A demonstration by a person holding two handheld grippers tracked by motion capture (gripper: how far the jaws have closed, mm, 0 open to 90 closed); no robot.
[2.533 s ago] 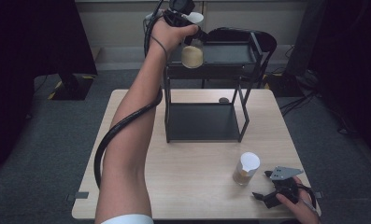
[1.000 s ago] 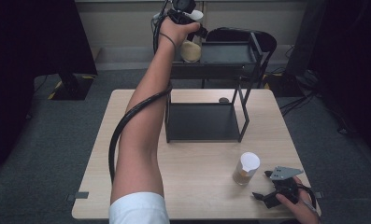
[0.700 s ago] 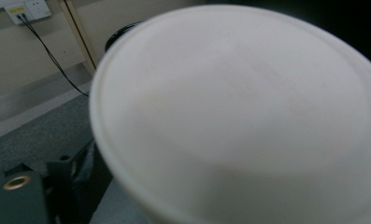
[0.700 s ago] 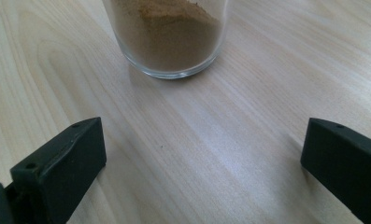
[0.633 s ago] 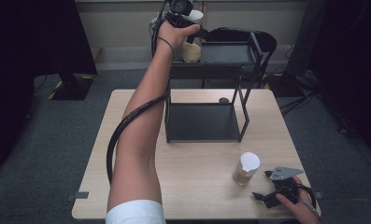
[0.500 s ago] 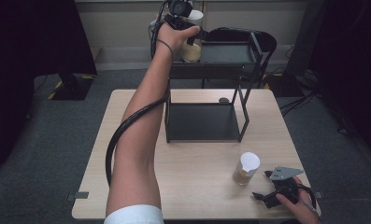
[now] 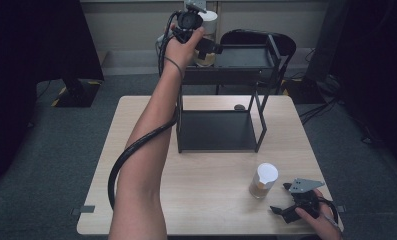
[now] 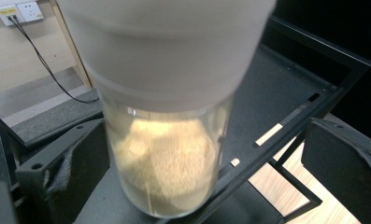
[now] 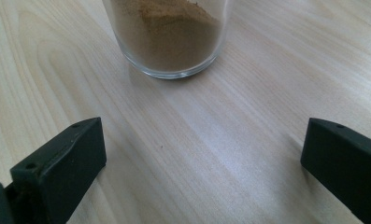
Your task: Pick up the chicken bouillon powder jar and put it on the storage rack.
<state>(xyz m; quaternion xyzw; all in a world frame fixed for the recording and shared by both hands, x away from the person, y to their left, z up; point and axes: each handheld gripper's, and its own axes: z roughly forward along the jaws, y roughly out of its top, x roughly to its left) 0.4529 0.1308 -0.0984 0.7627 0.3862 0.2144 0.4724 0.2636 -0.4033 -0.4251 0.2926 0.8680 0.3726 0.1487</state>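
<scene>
Reaching up to the black rack's top shelf, we hold our left claw spread around a white-lidded jar of pale powder standing there, jaws just opened and clear of the glass. Our right claw rests spread on the surface, near a second jar of brown powder.
</scene>
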